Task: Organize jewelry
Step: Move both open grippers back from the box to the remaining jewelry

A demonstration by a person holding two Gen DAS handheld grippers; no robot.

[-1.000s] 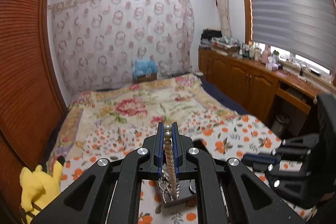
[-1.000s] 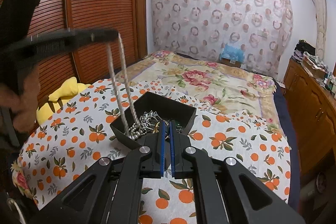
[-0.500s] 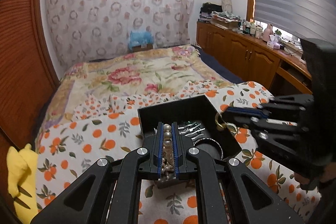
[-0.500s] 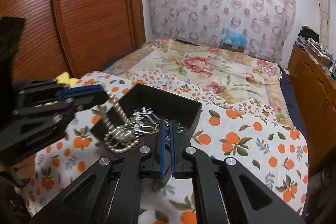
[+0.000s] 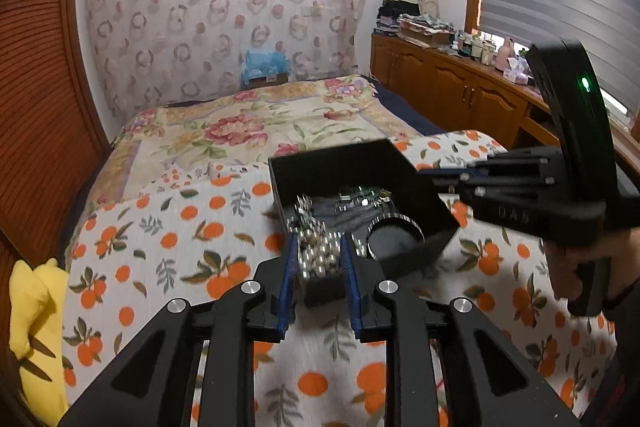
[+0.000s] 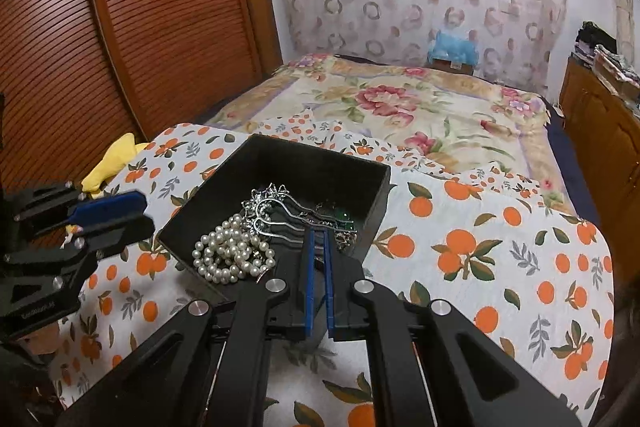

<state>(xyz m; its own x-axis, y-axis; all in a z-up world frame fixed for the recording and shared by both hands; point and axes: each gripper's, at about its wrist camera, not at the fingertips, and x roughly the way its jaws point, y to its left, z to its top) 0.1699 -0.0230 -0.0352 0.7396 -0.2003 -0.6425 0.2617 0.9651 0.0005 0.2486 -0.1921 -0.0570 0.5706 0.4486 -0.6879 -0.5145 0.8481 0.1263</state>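
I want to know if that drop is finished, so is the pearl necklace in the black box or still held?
In the box. The pearl necklace lies piled at the black box's near corner; the left gripper is open, apart from it.

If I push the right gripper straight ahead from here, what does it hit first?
Probably the near wall of the black box: the right gripper, jaws nearly shut, sits at that rim. If it clears it, the silver hairpins come next. Depth is unclear.

A: left gripper (image 5: 319,259) has its jaws apart, blurry white pearl necklace (image 5: 318,257) heaped between them.

B: yep, over the near corner of the black rectangular box (image 5: 344,163); right gripper (image 5: 444,175) reaches over its far side.
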